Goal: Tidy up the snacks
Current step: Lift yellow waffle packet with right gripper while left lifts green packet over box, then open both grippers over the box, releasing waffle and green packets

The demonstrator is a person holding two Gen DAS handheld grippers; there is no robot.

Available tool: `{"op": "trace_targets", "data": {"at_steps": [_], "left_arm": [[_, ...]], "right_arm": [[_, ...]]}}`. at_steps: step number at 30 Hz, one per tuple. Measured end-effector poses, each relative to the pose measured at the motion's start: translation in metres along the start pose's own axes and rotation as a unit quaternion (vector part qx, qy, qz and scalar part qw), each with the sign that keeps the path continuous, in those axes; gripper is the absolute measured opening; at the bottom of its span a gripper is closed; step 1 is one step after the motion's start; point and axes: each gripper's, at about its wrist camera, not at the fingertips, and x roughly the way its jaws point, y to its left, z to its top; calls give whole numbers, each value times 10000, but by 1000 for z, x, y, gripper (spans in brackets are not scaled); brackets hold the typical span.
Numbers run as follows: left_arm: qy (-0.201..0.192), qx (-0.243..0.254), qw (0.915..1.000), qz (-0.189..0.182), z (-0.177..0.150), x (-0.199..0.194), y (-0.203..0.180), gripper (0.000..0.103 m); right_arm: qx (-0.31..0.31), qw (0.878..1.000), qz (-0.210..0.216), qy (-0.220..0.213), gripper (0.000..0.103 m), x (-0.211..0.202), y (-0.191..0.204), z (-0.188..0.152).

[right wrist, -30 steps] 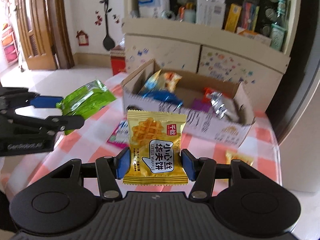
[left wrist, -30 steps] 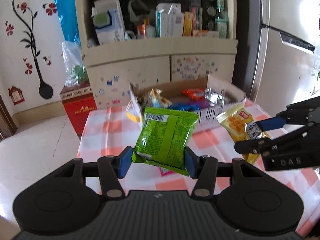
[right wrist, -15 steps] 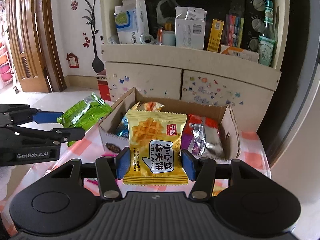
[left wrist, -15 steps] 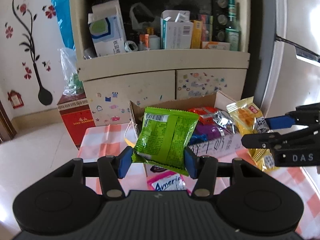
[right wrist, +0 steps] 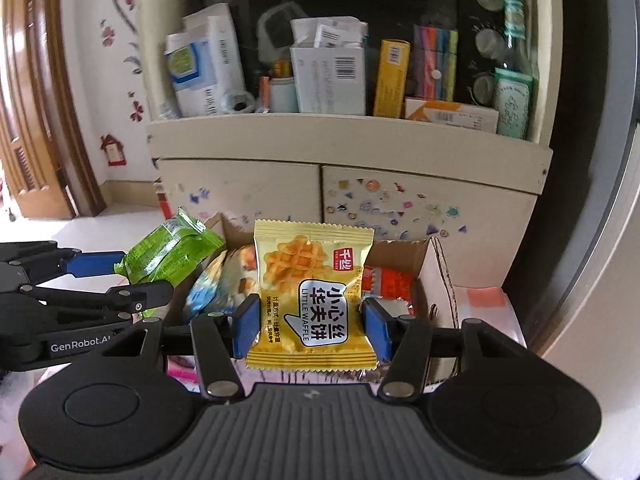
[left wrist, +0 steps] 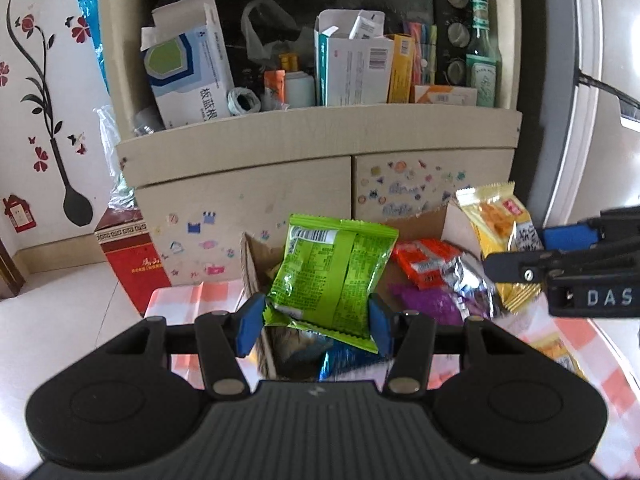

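My left gripper is shut on a green snack packet and holds it over the left part of an open cardboard box. My right gripper is shut on a yellow Little Waffle packet and holds it over the same box. The box holds orange, silver, purple and blue snack packets. Each gripper shows in the other's view: the right one with the waffle packet, the left one with the green packet.
The box stands on a table with a pink checked cloth. A loose yellow packet and a pink packet lie on the cloth. Behind stand a cream cabinet with a cluttered shelf, a red box on the floor and a fridge at right.
Both grippers have moved forward and up with their packets, from over the cloth in front of the box to directly over the box.
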Motion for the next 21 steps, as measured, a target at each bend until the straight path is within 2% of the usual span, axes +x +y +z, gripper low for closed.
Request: {"op": "trace_targets", "data": {"at_steps": [4,5,8,9,11,13,21], "left_arm": [[-25,-80,10000,-30,11,18,-2,55],[-21,-100,9999,-51,13,23,-2,58],[-20,-106,9999,-9,15,33,-5,65],[-25,-74,10000,9,15,33,-6,66],[-31,-73,10000,25,15,30,-5,73],[-12,-77,10000,20,15,26,-4,75],[277,242,9993,62,-2,5,0,76]], "right_arm": [[152,9998,-121,-19,62,14,-7,8],[195,9997,-138,-15,63,18,-8,10],[334,9993,-182,-52,79,24,-13,13],[387,9991,-190,-56,81,25,-15,13],[442,9989,-156,-18,81,24,-19,13],[425,9990,-164,19,81,22,-22,14],[187,9996,-86,190,85,6,-29,8]]}}
